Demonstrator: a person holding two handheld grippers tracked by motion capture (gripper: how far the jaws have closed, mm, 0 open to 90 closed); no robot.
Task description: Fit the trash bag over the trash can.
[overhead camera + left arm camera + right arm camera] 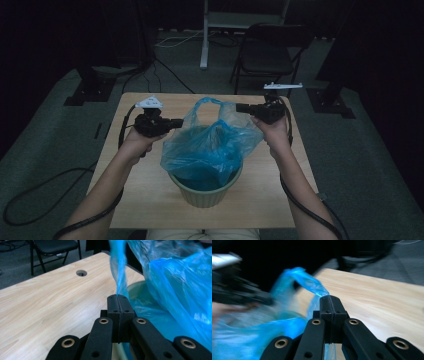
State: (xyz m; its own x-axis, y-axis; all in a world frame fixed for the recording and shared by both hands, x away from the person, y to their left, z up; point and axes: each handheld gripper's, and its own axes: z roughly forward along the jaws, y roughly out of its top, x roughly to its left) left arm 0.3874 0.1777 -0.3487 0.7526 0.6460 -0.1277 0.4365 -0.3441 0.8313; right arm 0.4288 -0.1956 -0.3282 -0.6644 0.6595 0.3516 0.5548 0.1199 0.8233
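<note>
The blue plastic bag is sitting in the green pot at 6 o'clock on the table, with the left gripper and right gripper stretching its mouth apart, probably for lining the rim. In the left gripper view, the jaws are clamping a twisted handle strip; in the right gripper view, the jaws are pinching translucent, crinkled film.

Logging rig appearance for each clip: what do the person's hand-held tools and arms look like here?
Both tools, left tool and right tool, are black, with linkage arms bearing brass-coloured rivets. Each carries a pale three-cornered plate on top and trails a black cable. The forearms are bare, no sleeves.
</note>
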